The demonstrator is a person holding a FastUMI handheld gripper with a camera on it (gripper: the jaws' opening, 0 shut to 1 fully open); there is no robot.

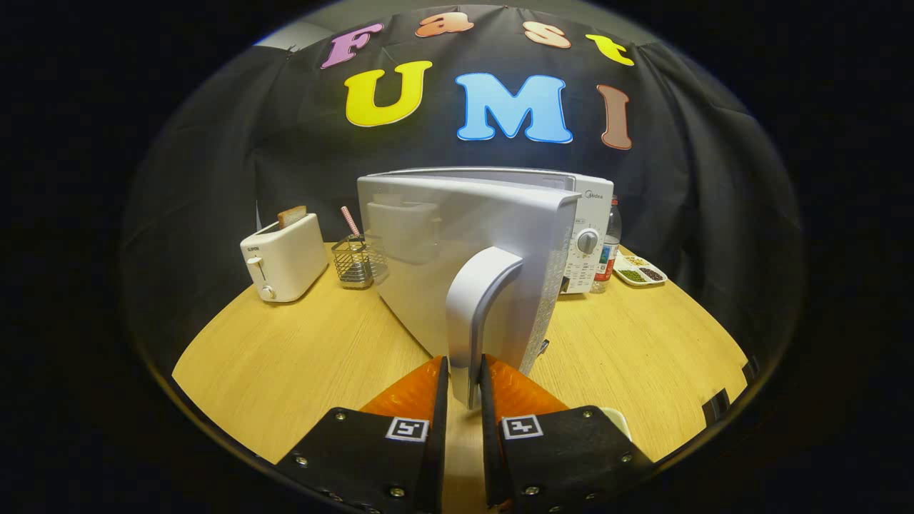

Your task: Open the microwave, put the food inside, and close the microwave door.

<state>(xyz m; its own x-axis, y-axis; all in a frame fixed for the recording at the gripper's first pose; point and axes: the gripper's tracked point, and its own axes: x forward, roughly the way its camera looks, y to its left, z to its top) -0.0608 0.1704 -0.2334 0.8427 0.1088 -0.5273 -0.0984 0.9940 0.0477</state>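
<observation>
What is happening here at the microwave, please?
A person's hand-held claw is shut on the handle of the microwave door, both fingers pressing its lower end. The door stands swung well open toward the camera. Whether food is inside cannot be seen. On the table behind are a toaster with bread, a wire basket, a bottle and a small tray.

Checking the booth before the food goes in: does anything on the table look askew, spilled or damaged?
Nothing stands out. The microwave door is swung open by its handle, pinched in the gripper. The toaster and wire basket stand upright.
</observation>
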